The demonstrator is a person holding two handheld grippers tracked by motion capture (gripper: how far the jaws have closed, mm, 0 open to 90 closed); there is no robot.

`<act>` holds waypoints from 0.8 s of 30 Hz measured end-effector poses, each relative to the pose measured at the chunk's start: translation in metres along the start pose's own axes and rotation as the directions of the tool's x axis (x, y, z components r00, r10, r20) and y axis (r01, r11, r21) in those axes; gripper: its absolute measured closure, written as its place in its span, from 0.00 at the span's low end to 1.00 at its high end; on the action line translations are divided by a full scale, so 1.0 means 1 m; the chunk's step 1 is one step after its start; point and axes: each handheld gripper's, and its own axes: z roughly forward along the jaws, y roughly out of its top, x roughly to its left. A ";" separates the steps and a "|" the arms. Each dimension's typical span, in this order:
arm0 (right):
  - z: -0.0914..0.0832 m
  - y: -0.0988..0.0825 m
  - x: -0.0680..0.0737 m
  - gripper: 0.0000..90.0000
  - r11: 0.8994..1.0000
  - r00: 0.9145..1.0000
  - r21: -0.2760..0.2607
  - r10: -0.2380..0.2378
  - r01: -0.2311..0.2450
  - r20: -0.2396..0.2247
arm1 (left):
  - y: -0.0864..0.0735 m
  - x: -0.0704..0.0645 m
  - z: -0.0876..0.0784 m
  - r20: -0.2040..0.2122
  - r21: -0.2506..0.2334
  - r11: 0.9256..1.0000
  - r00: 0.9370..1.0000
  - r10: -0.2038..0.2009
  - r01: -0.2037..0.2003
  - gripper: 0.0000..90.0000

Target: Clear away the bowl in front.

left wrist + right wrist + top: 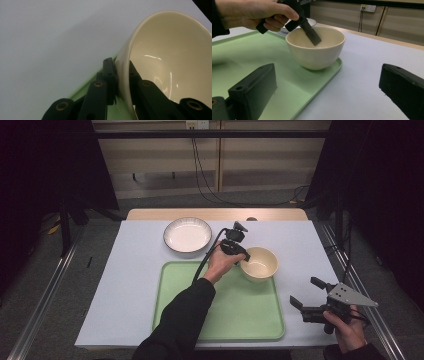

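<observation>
1. At the tray's far right corner: left gripper (243, 256), jaws clenched on the near-left rim of the cream bowl (260, 263), one jaw inside the wall and one outside, as the left gripper view shows. The left hand (220, 261) holds it from the left, forearm in a dark sleeve (177, 320) reaching diagonally across the tray.
2. Cream bowl: upright, sitting on the green tray (225, 315) at its far right corner, part of the bowl reaching past the tray's edge.
3. Right gripper (306, 293): jaws spread wide, gripping nothing, held by the right hand (347, 327) over the table's near right edge, well apart from the bowl and pointing toward it.
4. White plate (187, 234): dark-rimmed, on the grey table (135, 270) just beyond the tray's far edge, left of the bowl.
</observation>
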 end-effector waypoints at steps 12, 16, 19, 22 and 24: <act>0.000 0.000 0.000 0.01 1.000 1.000 0.002 0.002 -0.002 0.002 | -0.003 -0.001 0.007 -0.024 -0.009 1.000 1.000 -0.005 0.004 0.93; 0.000 0.000 0.000 0.01 1.000 1.000 0.000 0.003 -0.003 0.001 | -0.004 0.002 0.006 -0.012 0.003 1.000 1.000 0.007 -0.007 0.92; 0.000 0.000 0.000 0.01 1.000 1.000 0.001 0.002 -0.002 -0.002 | -0.004 0.002 0.006 -0.023 0.003 1.000 0.999 0.024 -0.024 0.92; -0.001 0.000 0.000 0.01 1.000 1.000 0.000 0.002 -0.002 -0.003 | -0.005 0.002 0.006 -0.022 -0.008 0.999 0.999 0.042 -0.042 0.88; -0.001 0.000 0.000 0.01 1.000 1.000 0.001 0.002 -0.002 -0.002 | -0.005 0.002 0.005 -0.040 -0.019 1.000 0.999 0.024 -0.025 0.81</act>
